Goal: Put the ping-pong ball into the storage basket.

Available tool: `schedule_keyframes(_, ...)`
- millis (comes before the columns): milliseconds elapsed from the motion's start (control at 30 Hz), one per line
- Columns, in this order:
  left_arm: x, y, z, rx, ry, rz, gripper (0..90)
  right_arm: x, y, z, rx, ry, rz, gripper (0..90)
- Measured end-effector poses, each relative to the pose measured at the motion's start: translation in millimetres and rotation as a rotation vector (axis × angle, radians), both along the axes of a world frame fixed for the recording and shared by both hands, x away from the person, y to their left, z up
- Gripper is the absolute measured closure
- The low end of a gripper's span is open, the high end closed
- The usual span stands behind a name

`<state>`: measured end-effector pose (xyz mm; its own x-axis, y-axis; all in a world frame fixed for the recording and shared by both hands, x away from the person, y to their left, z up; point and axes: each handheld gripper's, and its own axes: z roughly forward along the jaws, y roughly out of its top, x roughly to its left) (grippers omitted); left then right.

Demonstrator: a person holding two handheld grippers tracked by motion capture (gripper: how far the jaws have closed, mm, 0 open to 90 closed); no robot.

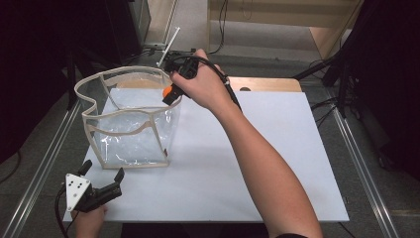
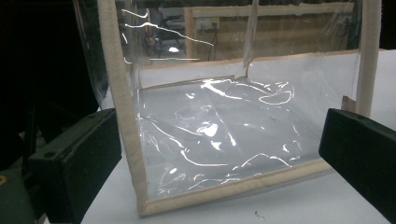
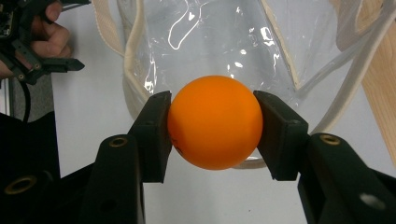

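Right gripper (image 3: pixel 212 122) clamps the ball (image 3: pixel 215 122) over the bag (image 1: pixel 130 119) rim; left gripper (image 1: pixel 101 178) sits spread wide, near-left. Floppy rim could bounce the ball out imo.

A flat white rectangular board (image 1: pixel 277 148) covers the table, with a light wooden tabletop edge (image 1: pixel 267 83) showing past its far side. Silver metal rails (image 1: pixel 364 168) run along both sides. Beyond lies grey floor (image 1: pixel 193 22) crossed by black cables (image 1: pixel 223 20), a pale wooden shelf unit (image 1: pixel 317 20), and dark equipment to the left and right.
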<state>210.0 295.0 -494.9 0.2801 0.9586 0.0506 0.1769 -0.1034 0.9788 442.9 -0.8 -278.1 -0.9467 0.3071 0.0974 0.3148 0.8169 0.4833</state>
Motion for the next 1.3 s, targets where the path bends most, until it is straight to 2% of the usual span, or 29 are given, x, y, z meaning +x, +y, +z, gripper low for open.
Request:
schedule_keyframes(233,0.0,0.1,0.0,0.000,0.000,-0.001,0.0,4.8,3.8,-4.4,-0.007,-0.007,-0.021,47.6)
schedule_keyframes(367,0.0,0.3,0.1,-0.003,0.000,0.000,0.0,6.1,5.0,-5.7,-0.012,-0.024,-0.053,46.4)
schedule_keyframes(433,0.1,0.5,0.2,-0.002,0.001,0.000,0.0,6.7,6.1,-7.3,-0.021,-0.024,-0.060,37.1)
schedule_keyframes(600,0.1,0.5,0.2,-0.006,0.001,0.000,0.0,4.6,5.8,-8.1,-0.042,-0.050,-0.077,25.0)
schedule_keyframes(733,0.2,0.9,0.3,-0.006,0.001,-0.001,0.0,1.1,1.8,-6.3,-0.032,-0.049,-0.080,12.0)
schedule_keyframes(833,0.2,1.0,0.3,-0.001,0.002,-0.001,0.0,-3.1,-1.9,-5.8,-0.033,-0.058,-0.077,7.3)
schedule_keyframes(900,0.3,0.7,0.3,-0.004,0.001,0.000,0.0,-5.6,-4.8,-6.8,-0.039,-0.057,-0.072,0.0)
schedule_keyframes(1300,0.4,0.2,0.1,-0.001,-0.001,0.000,0.0,-21.9,-27.1,-21.7,-0.038,-0.066,-0.085,0.0)
